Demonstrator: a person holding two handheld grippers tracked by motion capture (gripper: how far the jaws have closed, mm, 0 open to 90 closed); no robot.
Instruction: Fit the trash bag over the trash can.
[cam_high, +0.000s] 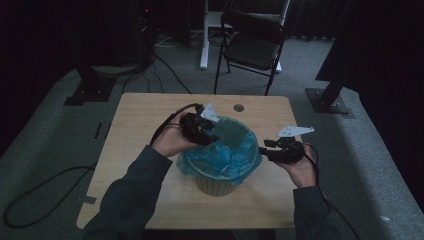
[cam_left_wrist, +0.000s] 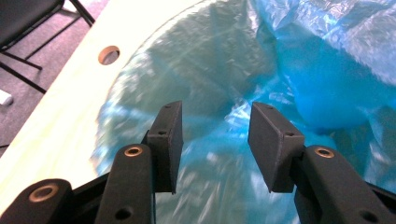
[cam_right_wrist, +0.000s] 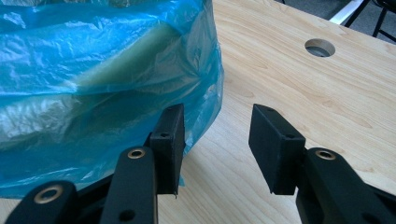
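The left gripper (cam_high: 204, 131) is hovering over the far-left part of the bin's mouth, jaws spread apart with nothing pinched between them. In the left gripper view those open jaws are looking down into the blue bag (cam_left_wrist: 299, 70), whose plastic is lying crumpled and slack inside the hollow below; the pads are not touching it. The person's left hand (cam_high: 172, 140) is holding this tool just outside the rim, on the left.

The right gripper (cam_high: 272, 148) is waiting at the bin's right side, level with the rim and pointing left toward it, jaws likewise spread and holding nothing. In the right gripper view, the folded-over skirt of the blue bag (cam_right_wrist: 93, 84) is hanging down the outside wall just beyond the left-hand jaw, very near it but not between the pads, while the bare wooden table (cam_right_wrist: 289, 84) is showing between and beyond the jaws.

The waste bin (cam_high: 219, 181) is standing upright near the middle of the table, between the two hands, with the bag lining it and draped over its round rim.

So the liner lies below the left gripper and to the left of the right gripper. The left tool seems better placed for reaching the loose plastic inside, the right for the overhanging edge.
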